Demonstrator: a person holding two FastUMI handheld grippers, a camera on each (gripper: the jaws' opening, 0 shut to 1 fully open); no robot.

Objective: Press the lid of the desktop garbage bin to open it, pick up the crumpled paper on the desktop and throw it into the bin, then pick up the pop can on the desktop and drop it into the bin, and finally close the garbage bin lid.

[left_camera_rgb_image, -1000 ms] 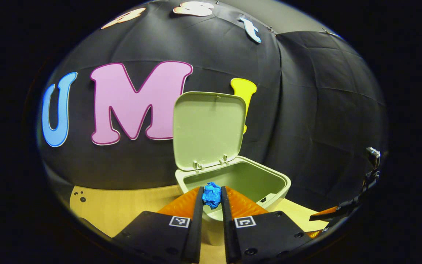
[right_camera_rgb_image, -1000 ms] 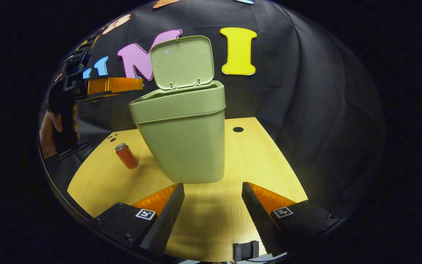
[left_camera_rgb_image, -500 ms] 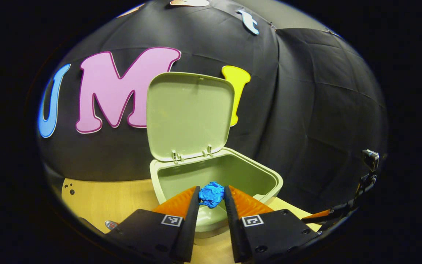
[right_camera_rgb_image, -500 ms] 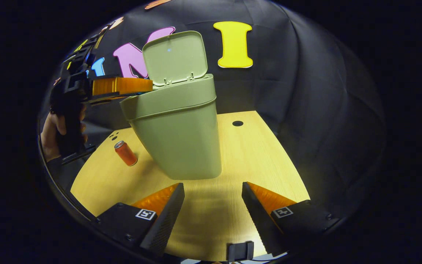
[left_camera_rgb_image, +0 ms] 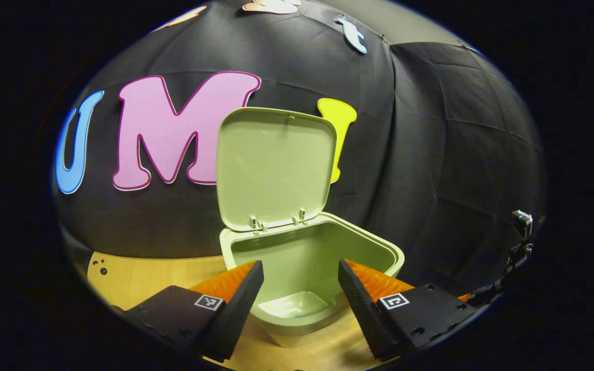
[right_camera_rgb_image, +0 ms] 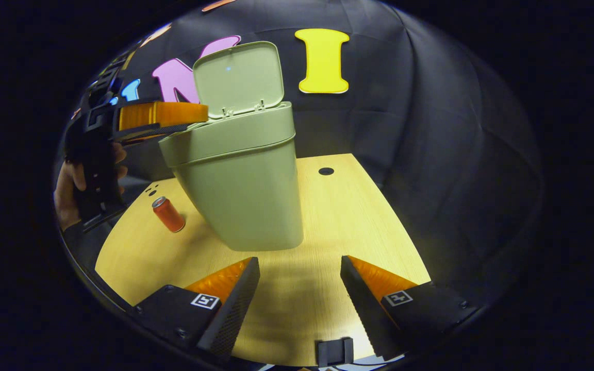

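While black cloth walls point(right_camera_rgb_image: 431, 129) close off the booth on every side, a pale wooden desktop point(right_camera_rgb_image: 338, 216) takes up the floor of the right gripper view, with a round hole near its far edge. On it stands the green garbage bin point(right_camera_rgb_image: 245, 196), its lid point(left_camera_rgb_image: 276, 165) swung up and back on its hinges, roughly upright. From the left gripper view I look down into the bin's open mouth; I see a faint bluish patch low inside, too unclear to say whether it is the crumpled paper.

My left gripper point(left_camera_rgb_image: 301, 278) hangs over the bin's near rim, fingers spread wide apart with nothing between them. In the right gripper view it shows from the side at the bin's top edge, held by my hand point(right_camera_rgb_image: 67, 190).

My right gripper point(right_camera_rgb_image: 300, 281) sits low over the desktop just short of the bin, fingers also wide apart and empty.

Right gripper view alone gives me the pop can point(right_camera_rgb_image: 168, 215): upright on the desktop, left of the bin, near it but not touching.
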